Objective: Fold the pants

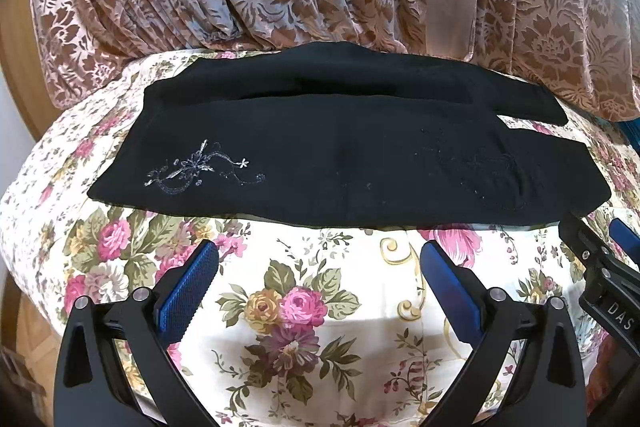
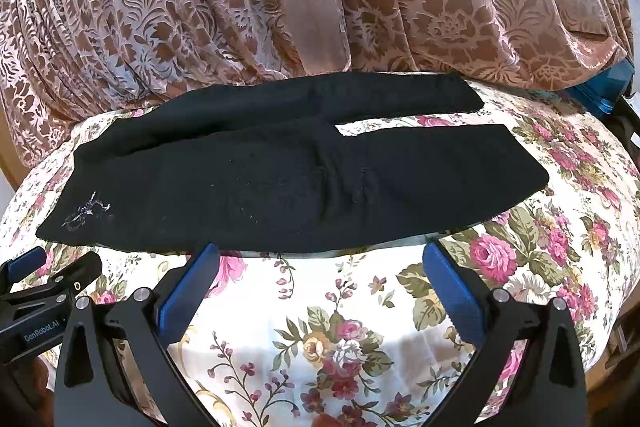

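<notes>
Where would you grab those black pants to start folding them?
Probably the near long edge of the pants, coming in low from the front. They lie flat across the bedspread, and that edge faces both open grippers, left and right, which sit just short of it, spaced along it.

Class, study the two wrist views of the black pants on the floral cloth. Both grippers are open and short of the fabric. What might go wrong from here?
1. The pants already lie in layers, so the left gripper might pinch only the top layer at the near edge.
2. The right gripper sits close beside it; the two may collide.
3. The floral cloth might get pinched too.
</notes>
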Tool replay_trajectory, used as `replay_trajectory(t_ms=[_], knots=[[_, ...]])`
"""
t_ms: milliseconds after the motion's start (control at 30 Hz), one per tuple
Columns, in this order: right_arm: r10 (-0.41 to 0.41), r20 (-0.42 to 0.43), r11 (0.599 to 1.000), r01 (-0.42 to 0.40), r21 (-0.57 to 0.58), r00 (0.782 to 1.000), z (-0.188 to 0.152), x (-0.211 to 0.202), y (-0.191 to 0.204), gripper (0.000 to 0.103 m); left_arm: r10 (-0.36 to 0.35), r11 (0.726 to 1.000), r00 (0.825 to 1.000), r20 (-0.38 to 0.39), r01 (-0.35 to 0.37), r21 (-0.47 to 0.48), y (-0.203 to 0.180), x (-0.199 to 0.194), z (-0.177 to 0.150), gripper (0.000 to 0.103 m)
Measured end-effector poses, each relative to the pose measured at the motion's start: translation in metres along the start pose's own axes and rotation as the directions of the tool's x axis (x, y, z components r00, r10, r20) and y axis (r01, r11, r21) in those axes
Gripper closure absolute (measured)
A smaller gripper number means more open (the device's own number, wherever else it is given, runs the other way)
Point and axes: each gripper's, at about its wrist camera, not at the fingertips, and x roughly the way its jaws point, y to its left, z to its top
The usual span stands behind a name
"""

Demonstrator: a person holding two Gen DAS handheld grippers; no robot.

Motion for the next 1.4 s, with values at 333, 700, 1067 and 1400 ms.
replay_trajectory(t_ms=[333, 700, 1067, 1400], knots=[[-0.001, -0.006, 1.0, 0.001, 0.003, 1.0, -0.0015, 0.0021, -0.002, 0.002, -0.002, 1.0, 1.0, -0.001, 0.002, 0.0, -0.0006, 0.0007, -0.001, 0.003], [0.0, -0.015, 1.0, 0.0, 0.008, 1.0, -0.0022, 0.0027, -0.0031, 0.002, -0.008, 1.0, 1.0, -0.014, 0.008, -0.009, 0.0014, 0.0039, -0.0031, 0.003], [0.001, -0.027, 1.0, -0.001, 0.013, 1.0, -0.0025, 0.0057, -0.0034, 0.002, -0.012, 1.0, 0.999, -0.03, 0.011, -0.009, 0.0014, 0.0067, -0.0031, 0.003], [0.002, -0.038, 1.0, -0.002, 0.013, 0.999, -0.0036, 0.0082, -0.0032, 0.002, -0.011, 1.0, 0.999, -0.041, 0.01, -0.013, 0.0023, 0.009, -0.0025, 0.003]])
